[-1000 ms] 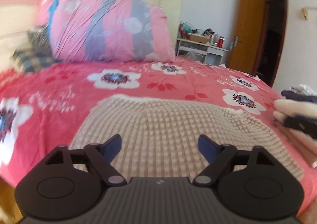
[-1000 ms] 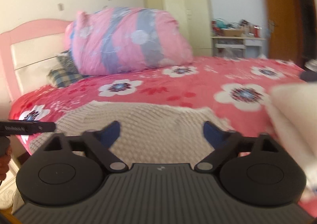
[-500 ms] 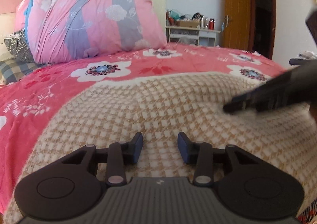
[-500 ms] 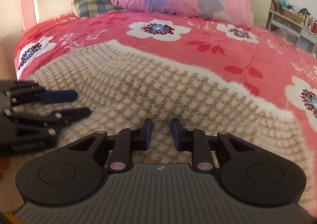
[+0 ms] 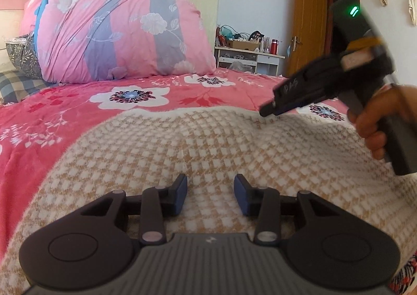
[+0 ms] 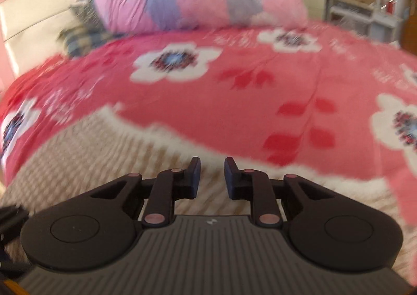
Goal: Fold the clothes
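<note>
Beige-and-white checked knit garment (image 5: 208, 138) lies spread flat on the bed (image 5: 65, 112), near edge toward the person, floral red bedspread showing beyond its far edge; probably laid out like this so the edges can be picked up and folded. Left hand-held gripper (image 5: 210, 194) sits low over the near part of the knit, jaws partly apart, cloth visible under the gap but no pinch can be made out. Right hand-held gripper (image 6: 211, 177) points down near the garment's fuzzy white far edge (image 6: 182, 146), jaws narrow with a small gap, nothing clamped; view is blurred. In the left wrist view it appears at right (image 5: 268, 110), held in a hand (image 5: 375, 123), green light lit on its body. Rolled pink quilt (image 5: 117, 31) and pillows sit at the headboard, clear of the work area. Writing: a hand-scrawled mark on the right gripper's side, possibly "S4", not legible for certain. No brand readable.
</note>
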The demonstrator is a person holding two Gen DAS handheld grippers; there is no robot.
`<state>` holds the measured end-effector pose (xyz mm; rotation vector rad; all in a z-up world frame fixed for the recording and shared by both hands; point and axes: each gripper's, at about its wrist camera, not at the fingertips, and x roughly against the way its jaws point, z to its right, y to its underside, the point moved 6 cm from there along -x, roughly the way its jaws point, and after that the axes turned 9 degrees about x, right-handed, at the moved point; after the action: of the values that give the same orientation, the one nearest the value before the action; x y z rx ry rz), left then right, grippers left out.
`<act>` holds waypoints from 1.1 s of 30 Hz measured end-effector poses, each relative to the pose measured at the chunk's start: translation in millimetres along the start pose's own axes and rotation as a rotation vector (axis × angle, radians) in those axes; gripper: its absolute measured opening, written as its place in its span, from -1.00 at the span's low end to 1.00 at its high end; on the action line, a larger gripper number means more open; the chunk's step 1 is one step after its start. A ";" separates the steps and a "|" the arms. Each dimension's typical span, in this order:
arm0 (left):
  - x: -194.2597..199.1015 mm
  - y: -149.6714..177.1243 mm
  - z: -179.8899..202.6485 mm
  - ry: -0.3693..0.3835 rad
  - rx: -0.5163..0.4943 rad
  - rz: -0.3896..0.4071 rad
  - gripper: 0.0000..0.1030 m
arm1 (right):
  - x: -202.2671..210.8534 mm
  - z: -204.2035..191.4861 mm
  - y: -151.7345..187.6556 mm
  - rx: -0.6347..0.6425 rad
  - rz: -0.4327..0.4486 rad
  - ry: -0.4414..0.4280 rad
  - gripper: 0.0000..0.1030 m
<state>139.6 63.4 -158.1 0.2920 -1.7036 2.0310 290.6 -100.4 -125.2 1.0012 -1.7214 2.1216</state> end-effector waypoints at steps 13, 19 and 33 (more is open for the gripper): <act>-49.5 -53.9 1.4 -0.093 0.050 -0.111 -0.03 | 24.6 10.4 12.9 -0.160 0.077 -0.054 -0.60; -68.5 -45.3 -1.4 -0.147 0.038 -0.161 0.00 | 4.8 -1.3 33.8 -0.120 0.037 -0.015 -0.63; -69.6 -42.1 6.7 -0.199 -0.025 -0.162 0.00 | 62.8 -30.9 42.2 -0.069 0.095 -0.016 -0.60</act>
<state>219.2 46.8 -151.4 0.6209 -1.7570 1.9146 209.0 -98.3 -120.5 0.9376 -1.8713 2.1002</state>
